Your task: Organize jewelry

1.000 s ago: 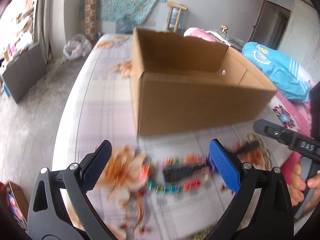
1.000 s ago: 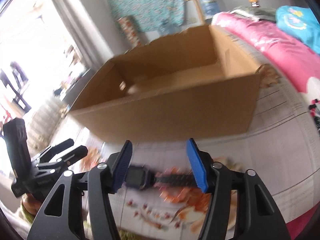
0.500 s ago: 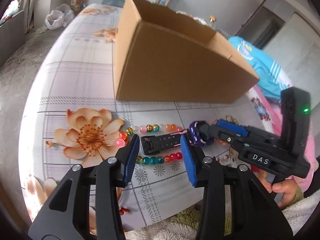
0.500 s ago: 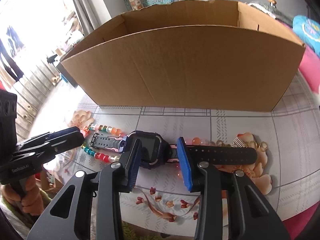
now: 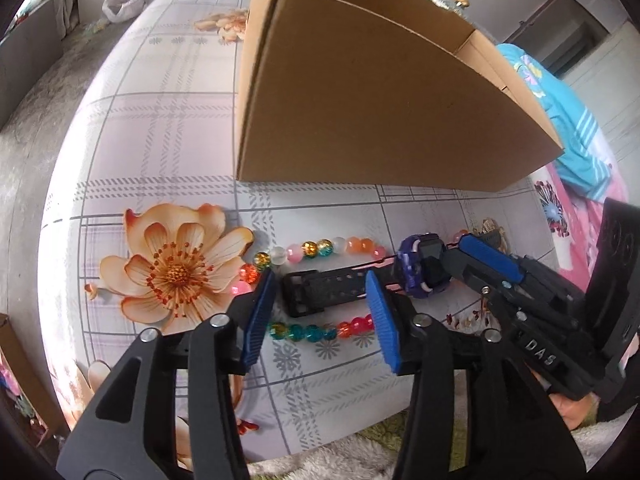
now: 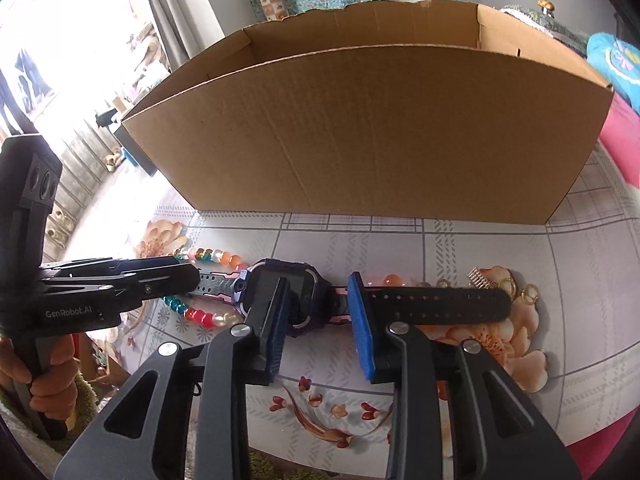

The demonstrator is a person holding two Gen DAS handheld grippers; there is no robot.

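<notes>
A black and purple watch [image 6: 304, 292] lies flat on the flowered tablecloth in front of an open cardboard box [image 6: 380, 140]. A string of coloured beads [image 5: 320, 250] loops around its buckle strap [image 5: 324, 290]. My left gripper [image 5: 320, 316] is open, its blue pads either side of the buckle strap. My right gripper [image 6: 320, 316] is open, its pads straddling the watch body and the start of the holed strap [image 6: 436, 304]. The right gripper also shows in the left wrist view [image 5: 452, 256], at the watch face.
Small gold rings and a clasp [image 6: 516, 288] lie by the strap's right end. The table's near edge [image 6: 280, 452] runs just below the grippers. A pink bedspread and blue cloth [image 5: 560, 120] lie to the right. The box wall stands close behind the watch.
Both grippers have moved down and in close to the watch. Their jaws have narrowed from wide open to a smaller gap around the watch's parts.
</notes>
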